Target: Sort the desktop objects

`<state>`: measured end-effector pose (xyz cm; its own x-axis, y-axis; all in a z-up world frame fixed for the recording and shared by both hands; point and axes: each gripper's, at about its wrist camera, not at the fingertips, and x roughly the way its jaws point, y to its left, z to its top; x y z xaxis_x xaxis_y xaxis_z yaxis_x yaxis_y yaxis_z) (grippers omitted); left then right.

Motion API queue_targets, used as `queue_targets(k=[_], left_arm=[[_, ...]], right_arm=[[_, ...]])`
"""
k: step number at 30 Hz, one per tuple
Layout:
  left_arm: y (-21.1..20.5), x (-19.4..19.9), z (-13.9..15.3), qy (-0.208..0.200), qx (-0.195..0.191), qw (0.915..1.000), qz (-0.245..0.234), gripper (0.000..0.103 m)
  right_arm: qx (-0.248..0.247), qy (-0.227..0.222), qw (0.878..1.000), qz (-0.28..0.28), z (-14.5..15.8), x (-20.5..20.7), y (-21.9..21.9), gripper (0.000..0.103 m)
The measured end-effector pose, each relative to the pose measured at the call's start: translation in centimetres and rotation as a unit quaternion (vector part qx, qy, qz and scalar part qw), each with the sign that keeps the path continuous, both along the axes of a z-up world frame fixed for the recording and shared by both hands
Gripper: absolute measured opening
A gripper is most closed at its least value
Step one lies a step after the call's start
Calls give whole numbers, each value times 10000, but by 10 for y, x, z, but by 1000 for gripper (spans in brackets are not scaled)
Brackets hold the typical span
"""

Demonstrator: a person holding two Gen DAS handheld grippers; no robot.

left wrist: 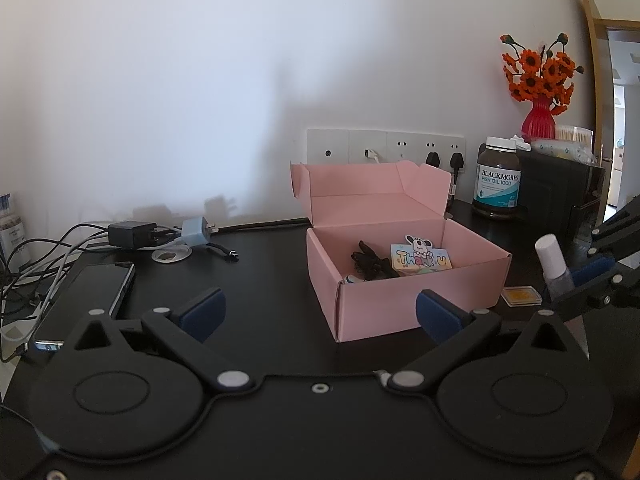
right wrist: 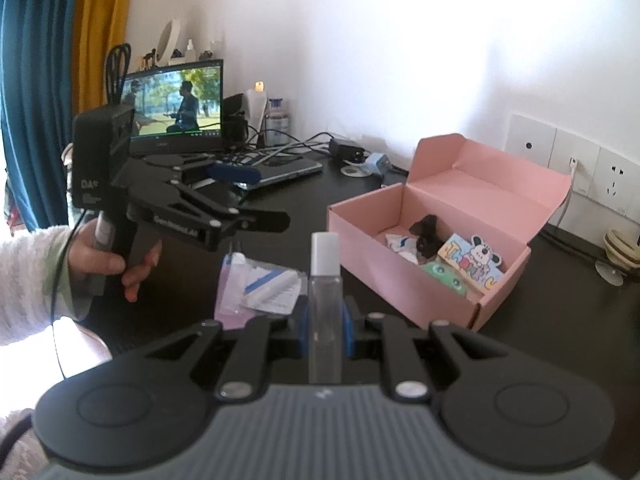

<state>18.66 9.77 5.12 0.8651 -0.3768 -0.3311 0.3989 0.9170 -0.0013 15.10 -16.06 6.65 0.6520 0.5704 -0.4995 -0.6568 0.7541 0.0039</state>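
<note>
Dark desk (left wrist: pixel 272 280) against a white wall, seen from two handheld grippers. Pink cardboard box (left wrist: pixel 404 280) sits open near the middle, its lid tilted back toward the wall sockets; inside lie a "Thank U" card (left wrist: pixel 424 260), a black item and some small pieces too blurred to tell. Left gripper (left wrist: pixel 318 314) hovers in front of the box with its blue-padded jaws spread wide, nothing between them. Right gripper (right wrist: pixel 325 330) pinches a small clear bottle (right wrist: pixel 325 312) with a white cap, held upright above the desk, just beside the box. Small yellow flat item (left wrist: pixel 522 295) lies on the desk right of the box.
</note>
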Motion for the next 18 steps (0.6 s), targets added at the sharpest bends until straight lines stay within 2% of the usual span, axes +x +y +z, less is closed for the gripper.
queue_targets(k=[18], left_arm=[[2, 0, 0, 30, -69, 10000, 1, 103]], right_arm=[[256, -507, 9984, -52, 35, -2, -9, 16]])
